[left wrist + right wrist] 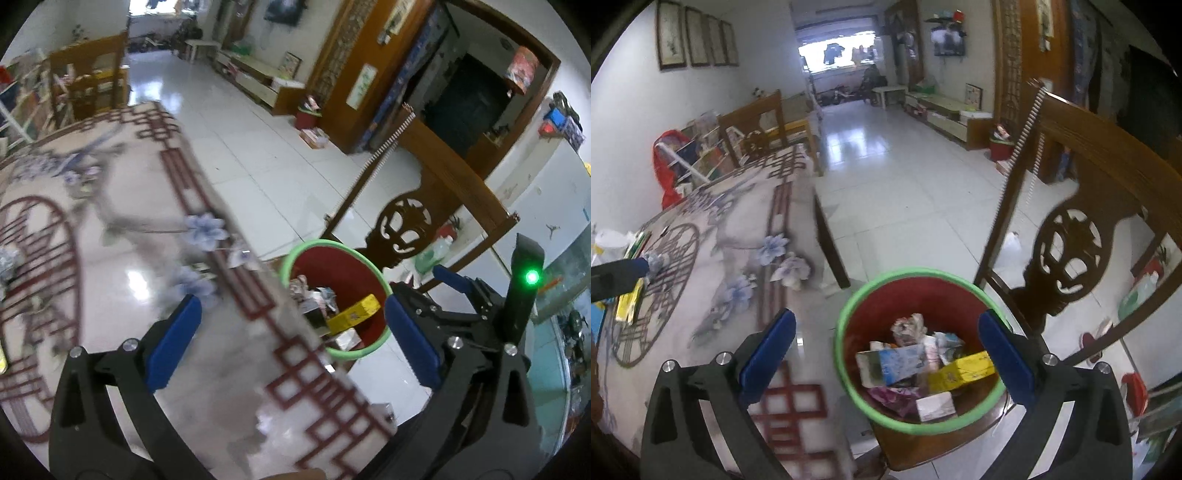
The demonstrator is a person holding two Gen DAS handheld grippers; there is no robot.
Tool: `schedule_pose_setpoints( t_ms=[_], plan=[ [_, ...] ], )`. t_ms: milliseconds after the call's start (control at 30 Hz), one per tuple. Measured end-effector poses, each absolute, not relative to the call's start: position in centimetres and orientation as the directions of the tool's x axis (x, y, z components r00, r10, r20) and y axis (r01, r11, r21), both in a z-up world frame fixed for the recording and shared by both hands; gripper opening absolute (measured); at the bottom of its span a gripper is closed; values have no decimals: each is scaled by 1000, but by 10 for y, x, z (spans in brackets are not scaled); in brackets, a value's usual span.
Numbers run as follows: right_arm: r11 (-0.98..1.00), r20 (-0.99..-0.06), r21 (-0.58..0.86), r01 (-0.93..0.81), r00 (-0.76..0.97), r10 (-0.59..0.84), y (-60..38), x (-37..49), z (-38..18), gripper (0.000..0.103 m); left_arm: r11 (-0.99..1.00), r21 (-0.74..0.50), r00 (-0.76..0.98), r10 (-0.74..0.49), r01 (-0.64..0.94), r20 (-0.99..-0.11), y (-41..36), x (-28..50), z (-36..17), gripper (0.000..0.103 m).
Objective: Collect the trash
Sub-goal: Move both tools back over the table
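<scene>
A red bin with a green rim [982, 291] stands on a wooden chair seat beside the table, holding several cartons and crumpled wrappers, among them a yellow box [964, 371]. My right gripper [886, 354] is open and empty, hovering over the bin. My left gripper [291, 332] is open and empty above the table edge; the bin [364, 258] and the yellow box [352, 314] show beyond it. In the right wrist view the left gripper's blue finger [628, 267] appears at the far left, next to a crumpled grey wrapper [657, 260] and a yellow packet [628, 302] on the table.
The table has a patterned floral cloth [738, 258]. A carved wooden chair back [1071, 236] rises right of the bin. A second chair [764, 122] and shelves stand at the table's far end. A small red bin [1001, 147] sits by the far wall.
</scene>
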State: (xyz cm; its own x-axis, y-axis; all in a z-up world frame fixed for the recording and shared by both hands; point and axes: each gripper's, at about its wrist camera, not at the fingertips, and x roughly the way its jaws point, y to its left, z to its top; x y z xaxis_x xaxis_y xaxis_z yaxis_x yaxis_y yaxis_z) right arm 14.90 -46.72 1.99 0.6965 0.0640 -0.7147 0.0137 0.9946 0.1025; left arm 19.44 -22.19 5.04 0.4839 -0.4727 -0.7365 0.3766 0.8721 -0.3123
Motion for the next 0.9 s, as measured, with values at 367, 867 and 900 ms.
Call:
schedule_pose_setpoints(
  t_ms=[367,867,900],
  plan=[
    [983,-704,109,-150,687,183,-363,141,39,95,943,-224,609,-330,246,-722,-110,152,61,97],
    [895,-732,98,-435,577,361,-185,159,39,95,980,-199,665,-140,-13,-734,56,122,48,97],
    [887,-734,97,-451,570,370,-174,162,38,95,979,-200,663,-128,-33,-738,64,123,45,97]
  ],
)
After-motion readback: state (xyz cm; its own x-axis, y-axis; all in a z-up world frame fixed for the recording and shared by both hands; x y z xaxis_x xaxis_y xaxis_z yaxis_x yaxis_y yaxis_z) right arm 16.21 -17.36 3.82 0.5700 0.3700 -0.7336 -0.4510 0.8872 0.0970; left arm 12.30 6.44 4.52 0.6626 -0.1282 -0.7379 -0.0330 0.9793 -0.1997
